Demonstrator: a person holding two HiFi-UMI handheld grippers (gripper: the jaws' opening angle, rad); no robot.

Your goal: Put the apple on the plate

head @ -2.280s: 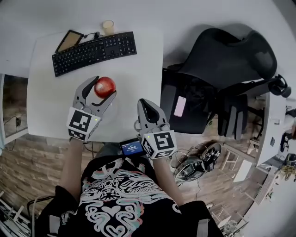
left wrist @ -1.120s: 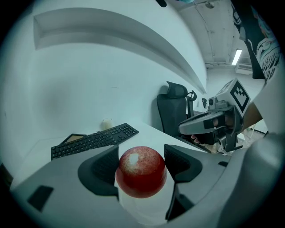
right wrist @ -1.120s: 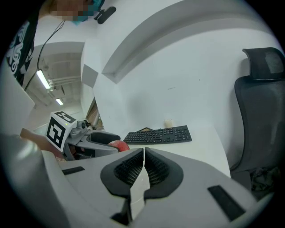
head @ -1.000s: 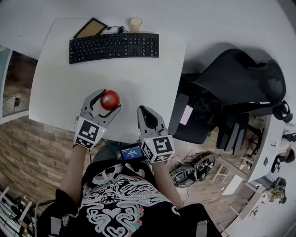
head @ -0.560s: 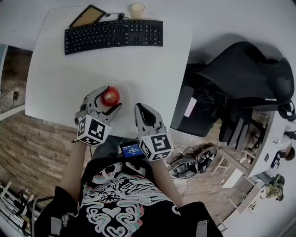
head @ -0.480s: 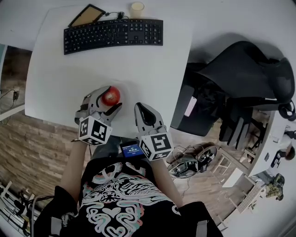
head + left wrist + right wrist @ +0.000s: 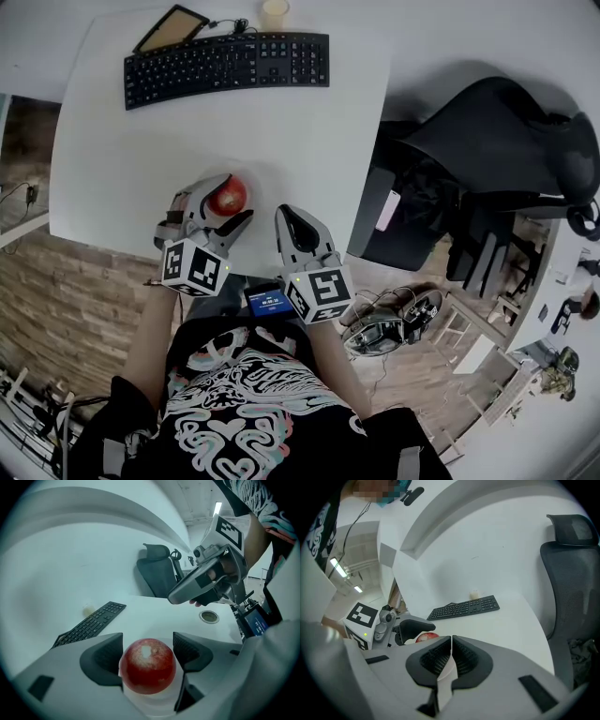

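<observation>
The apple (image 7: 147,665) is round, red and glossy, with a pale speckled patch on top. It sits between the two jaws of the left gripper (image 7: 223,199), whose dark ribbed pads press against its left and right sides, so the jaws are clamped on it. Directly under the apple lies the plate (image 7: 157,704), smooth, white and round; the apple is low over it, but whether the two touch cannot be told. Both are at the near edge of the table (image 7: 309,131), a plain matt white top with rounded corners.

The right gripper (image 7: 451,653) is just to the right of the left one, at the table's near edge. Its grey, moulded jaws are closed together, only a thin slit between the ribbed pads, with nothing in them.

At the far side of the table lies a flat black keyboard (image 7: 225,66), with a small pale cup (image 7: 274,11) beyond it. A black chair (image 7: 497,141) stands to the right of the table.
</observation>
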